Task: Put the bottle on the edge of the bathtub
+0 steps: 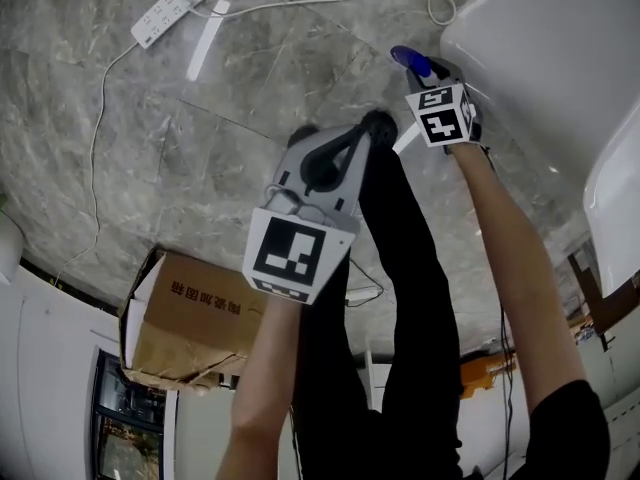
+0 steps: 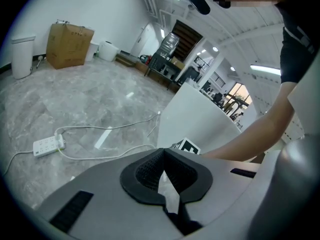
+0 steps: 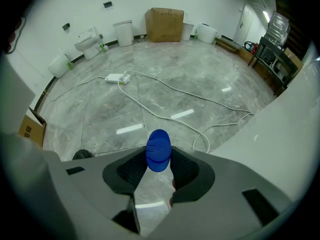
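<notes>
My right gripper (image 1: pixel 425 71) is shut on a bottle; only its blue cap (image 1: pixel 409 58) shows, sticking out past the jaws. In the right gripper view the blue cap (image 3: pixel 159 149) sits pinched between the black pads of the right gripper (image 3: pixel 159 160). The gripper hangs above the floor right beside the white bathtub (image 1: pixel 545 53), whose wall (image 3: pixel 282 134) rises at the right. My left gripper (image 1: pixel 372 126) hovers lower and to the left; its jaws meet at the tips (image 2: pixel 162 153) with nothing between them. The bottle's body is hidden.
A white power strip (image 1: pixel 167 11) and its long cable (image 1: pixel 300 3) lie on the grey marble floor. A cardboard box (image 1: pixel 192 320) stands near the person's legs. Another box (image 3: pixel 165 24), a bin (image 3: pixel 123 33) and a toilet (image 3: pixel 87 40) line the far wall.
</notes>
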### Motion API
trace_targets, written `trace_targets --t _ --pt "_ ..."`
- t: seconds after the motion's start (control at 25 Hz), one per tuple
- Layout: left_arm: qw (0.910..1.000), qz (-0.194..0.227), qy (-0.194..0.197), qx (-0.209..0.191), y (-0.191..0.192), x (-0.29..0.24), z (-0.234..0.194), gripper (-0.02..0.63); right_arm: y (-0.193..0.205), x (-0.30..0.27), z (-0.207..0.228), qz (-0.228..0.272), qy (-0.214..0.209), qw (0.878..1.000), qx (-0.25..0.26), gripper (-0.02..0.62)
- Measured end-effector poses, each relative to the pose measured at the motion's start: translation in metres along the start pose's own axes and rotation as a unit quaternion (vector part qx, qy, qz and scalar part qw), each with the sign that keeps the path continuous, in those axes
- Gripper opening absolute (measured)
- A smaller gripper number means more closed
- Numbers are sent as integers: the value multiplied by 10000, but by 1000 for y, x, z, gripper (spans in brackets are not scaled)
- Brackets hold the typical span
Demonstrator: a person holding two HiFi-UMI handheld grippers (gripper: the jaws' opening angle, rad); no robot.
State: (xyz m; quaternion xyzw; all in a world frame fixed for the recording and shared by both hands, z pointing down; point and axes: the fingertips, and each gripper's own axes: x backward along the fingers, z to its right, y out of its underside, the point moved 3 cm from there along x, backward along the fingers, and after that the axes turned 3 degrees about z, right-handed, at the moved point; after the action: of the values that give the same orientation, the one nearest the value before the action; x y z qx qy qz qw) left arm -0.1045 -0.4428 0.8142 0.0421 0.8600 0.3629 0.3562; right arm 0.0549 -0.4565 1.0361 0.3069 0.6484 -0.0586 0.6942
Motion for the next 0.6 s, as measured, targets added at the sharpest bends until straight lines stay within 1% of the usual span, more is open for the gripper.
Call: trace_targets --t 0.16,0.28,0.4,0.6 --pt "9999 -99 -17 -112 11 -12 -12 12 7 -30 1 -173 -56 9998 43 146" --pt "9997 -164 6 -181 17 -21 -17 12 11 -49 2 -272 -36 9994 215 146" --pt "9995 -215 69 -223 21 -29 -18 12 14 -60 4 -331 14 9990 303 146" --pt "9994 -249 130 -195 26 -33 -16 12 19 -68 4 -420 48 9988 261 146"
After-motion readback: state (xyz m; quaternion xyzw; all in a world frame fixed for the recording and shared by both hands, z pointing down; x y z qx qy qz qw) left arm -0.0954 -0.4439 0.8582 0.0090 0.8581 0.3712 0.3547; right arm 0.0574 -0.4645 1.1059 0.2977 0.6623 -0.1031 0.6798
